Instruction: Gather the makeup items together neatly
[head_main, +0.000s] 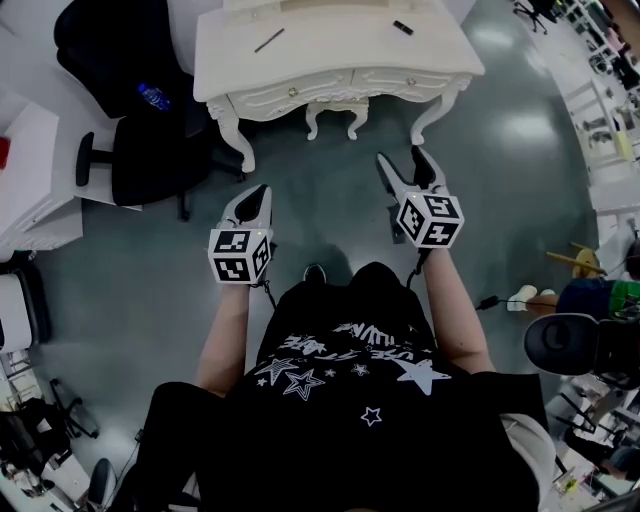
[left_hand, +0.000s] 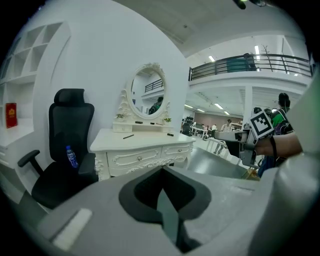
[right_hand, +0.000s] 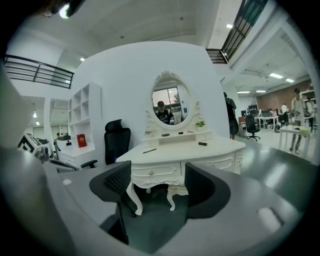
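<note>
A white dressing table (head_main: 330, 55) stands ahead of me across the grey floor. On its top lie a thin dark pencil-like stick (head_main: 268, 40) and a small dark item (head_main: 403, 27). The right gripper view shows the same stick (right_hand: 149, 150) and dark item (right_hand: 202, 143) below an oval mirror (right_hand: 171, 106). My left gripper (head_main: 257, 196) is shut and holds nothing; its jaws meet in a seam (left_hand: 161, 189). My right gripper (head_main: 404, 160) is open and holds nothing (right_hand: 157, 192). Both grippers hang in the air, well short of the table.
A black office chair (head_main: 150, 120) with a blue bottle (head_main: 152, 96) on its seat stands left of the table. White shelving (head_main: 30, 185) runs along the left. A seated person (head_main: 598, 298) and equipment crowd the right edge.
</note>
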